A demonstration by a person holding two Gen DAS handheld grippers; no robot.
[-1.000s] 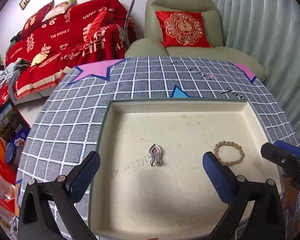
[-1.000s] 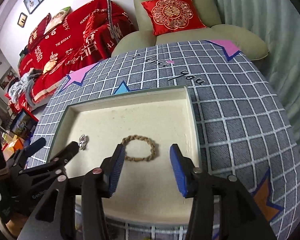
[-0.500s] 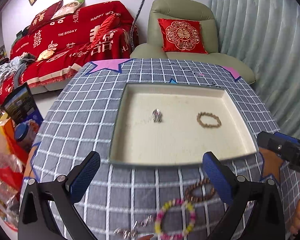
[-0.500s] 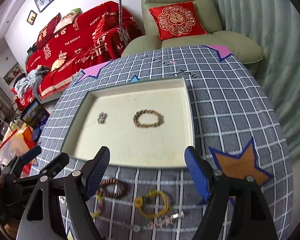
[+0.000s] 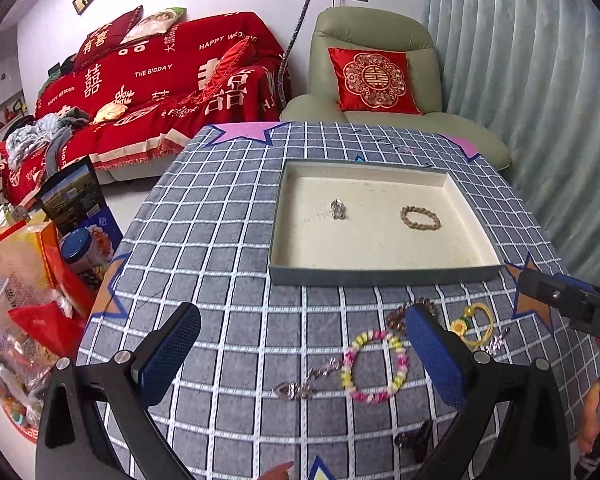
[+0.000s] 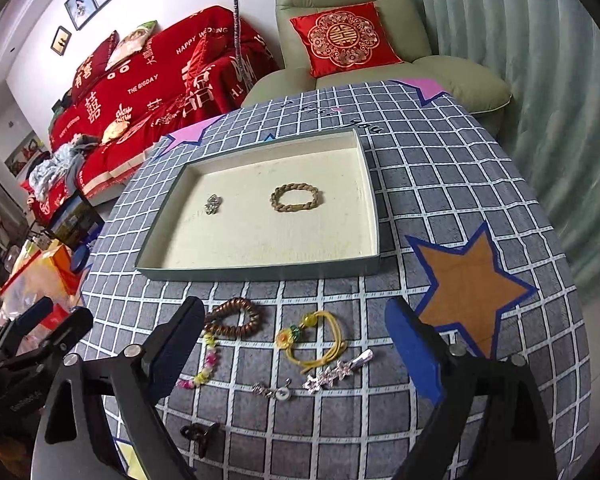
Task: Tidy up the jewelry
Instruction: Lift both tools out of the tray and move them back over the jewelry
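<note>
On the checked tablecloth point(image 6: 440, 184), between the grippers and the tray's near wall, lies the jewelry not yet sorted: a brown bead bracelet point(image 6: 233, 317), a yellow cord bracelet with a flower charm point(image 6: 314, 338), a pastel bead bracelet point(image 5: 374, 366), a silver hair clip point(image 6: 336, 370), a small silver chain piece point(image 6: 272, 392) and a dark claw clip point(image 6: 199, 433) nearest the camera. Two pieces already rest inside the shallow tray point(image 6: 260, 271), well apart from each other: a braided tan bracelet point(image 6: 295, 197) toward the middle and a small silver pendant point(image 6: 213, 204) to its left.

Both tools hang above the loose pile with nothing in them. The right gripper point(image 6: 296, 340) has its fingers spread wide, and the yellow cord bracelet and the hair clip lie in the gap between them in its view. The left gripper point(image 5: 302, 356) is likewise spread and empty, with the pastel bracelet just inside its right finger point(image 5: 436, 356) (that finger partly hides the brown beads in this view).

By my reading, this is the step of choosing the next piece, with most of the sorting still ahead. The next move would call for lowering one gripper over a single item, closing on a bit of its band or cord without catching a neighbour, since the pieces lie close together, then carrying it to a bare part of the tray.
</note>
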